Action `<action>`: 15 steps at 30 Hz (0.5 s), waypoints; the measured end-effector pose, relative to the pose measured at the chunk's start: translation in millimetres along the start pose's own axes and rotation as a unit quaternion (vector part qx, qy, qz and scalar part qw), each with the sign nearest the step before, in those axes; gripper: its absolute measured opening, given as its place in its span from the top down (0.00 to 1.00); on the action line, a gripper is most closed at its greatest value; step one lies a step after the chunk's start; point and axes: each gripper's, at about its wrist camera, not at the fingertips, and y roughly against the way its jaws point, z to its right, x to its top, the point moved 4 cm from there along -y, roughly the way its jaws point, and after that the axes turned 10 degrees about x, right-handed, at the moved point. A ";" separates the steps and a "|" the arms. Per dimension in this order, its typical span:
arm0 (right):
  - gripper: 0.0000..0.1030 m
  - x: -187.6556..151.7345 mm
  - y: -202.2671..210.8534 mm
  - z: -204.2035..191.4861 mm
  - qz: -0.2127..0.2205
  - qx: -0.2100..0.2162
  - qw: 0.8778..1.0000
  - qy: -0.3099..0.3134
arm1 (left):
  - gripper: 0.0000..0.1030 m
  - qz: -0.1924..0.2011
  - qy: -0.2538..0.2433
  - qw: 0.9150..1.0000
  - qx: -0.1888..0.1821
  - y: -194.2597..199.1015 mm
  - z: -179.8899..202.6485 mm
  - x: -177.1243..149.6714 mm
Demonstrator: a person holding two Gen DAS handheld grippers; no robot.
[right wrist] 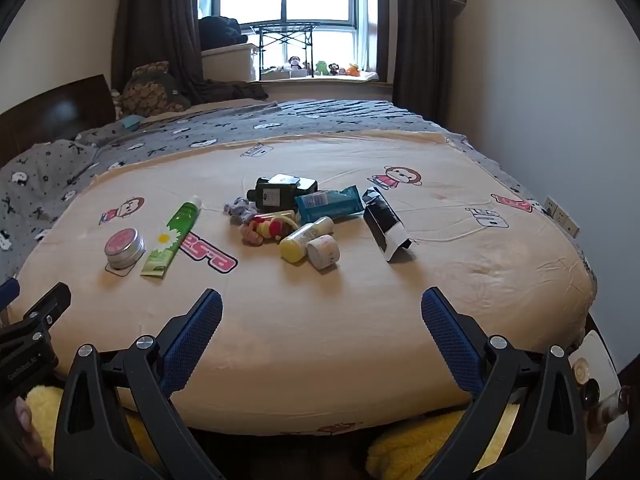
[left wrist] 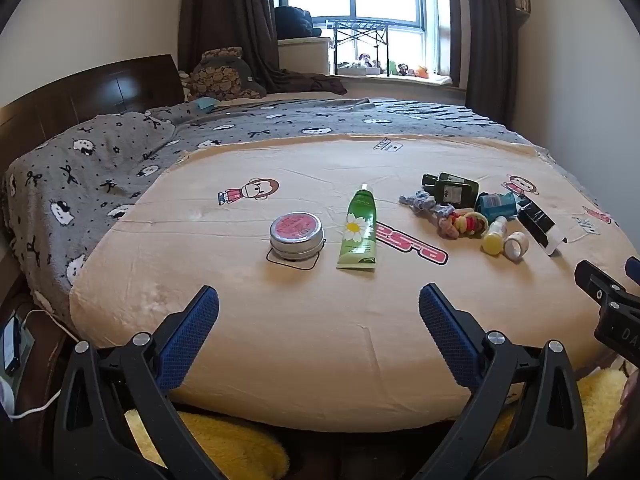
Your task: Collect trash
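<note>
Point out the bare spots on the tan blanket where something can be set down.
Free: the near strip between the hand-held grippers and the round tin, and the right side beyond the black-and-white carton. Crowded: the pile around the yellow bottle and teal pouch, beside the green tube.

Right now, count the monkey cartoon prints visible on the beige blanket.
2 whole ones. One monkey print lies right of the clutter pile, towards the wall; the other monkey print lies left, beyond the round metal tin. More may be hidden under the items or over the blanket's edge.
</note>
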 end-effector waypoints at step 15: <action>0.03 -2.0 -1.6 1.7 0.000 -0.001 1.000 0.002 | 0.08 -0.001 -0.001 1.000 0.001 1.3 -2.6 2.6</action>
